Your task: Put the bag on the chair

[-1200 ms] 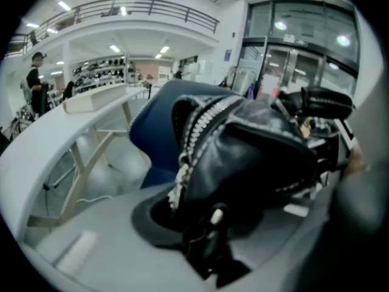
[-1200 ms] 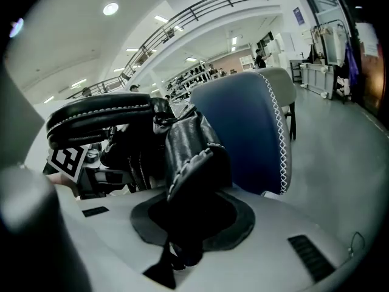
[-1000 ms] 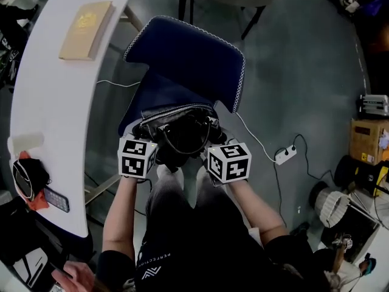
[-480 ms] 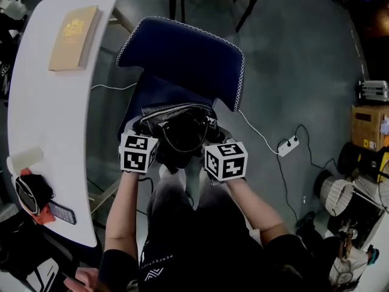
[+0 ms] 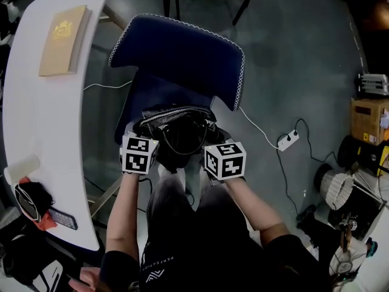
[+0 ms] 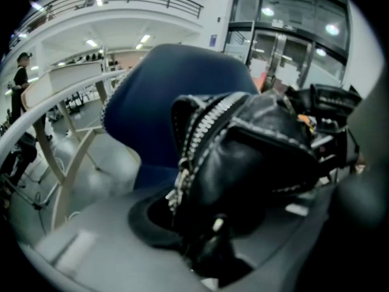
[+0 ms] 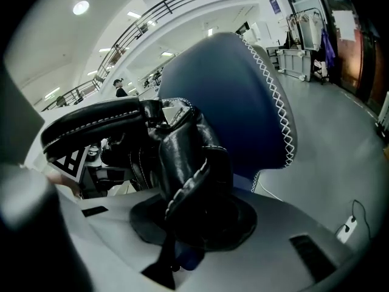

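Observation:
A black leather bag [image 5: 176,129] with a zip and loop handles rests on the front of the seat of a blue chair [image 5: 182,53] with white stitching. My left gripper [image 5: 141,146] is at the bag's left end and my right gripper [image 5: 222,152] at its right end. In the left gripper view the bag [image 6: 255,163] fills the jaws of the left gripper [image 6: 213,236], which are opening, with leather still against the pads. The right gripper view shows the bag's folded end [image 7: 188,163] pressed in the right gripper [image 7: 182,236], its jaws opening slightly. The chair back [image 7: 237,96] rises behind.
A white curved table [image 5: 42,120] runs along the left with a tan book [image 5: 64,38] and a phone [image 5: 64,219] on it. A power strip [image 5: 287,142] and its cable lie on the floor to the right, with a cardboard box [image 5: 368,117] farther right. The person's legs are below the grippers.
Both grippers and the bag stay at the seat's front edge. The head view has shifted, so the table and book sit a little further left and higher.

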`<action>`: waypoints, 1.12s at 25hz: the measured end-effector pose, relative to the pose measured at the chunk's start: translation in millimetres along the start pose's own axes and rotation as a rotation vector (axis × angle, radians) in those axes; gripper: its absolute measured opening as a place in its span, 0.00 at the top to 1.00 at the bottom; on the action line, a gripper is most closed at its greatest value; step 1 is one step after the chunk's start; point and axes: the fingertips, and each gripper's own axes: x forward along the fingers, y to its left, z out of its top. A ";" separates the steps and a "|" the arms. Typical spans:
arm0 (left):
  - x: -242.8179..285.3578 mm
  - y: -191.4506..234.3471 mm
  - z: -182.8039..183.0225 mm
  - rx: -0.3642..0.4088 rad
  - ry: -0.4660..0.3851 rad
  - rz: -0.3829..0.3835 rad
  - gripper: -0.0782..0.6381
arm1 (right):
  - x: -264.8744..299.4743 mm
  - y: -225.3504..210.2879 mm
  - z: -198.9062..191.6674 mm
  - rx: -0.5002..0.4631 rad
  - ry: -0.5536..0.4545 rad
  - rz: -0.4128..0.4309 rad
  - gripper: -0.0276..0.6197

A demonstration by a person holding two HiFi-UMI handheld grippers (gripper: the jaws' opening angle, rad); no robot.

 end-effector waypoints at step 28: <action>14.2 36.1 -32.9 -0.112 0.008 0.076 0.54 | 24.3 8.3 1.5 -0.150 0.018 -0.017 0.75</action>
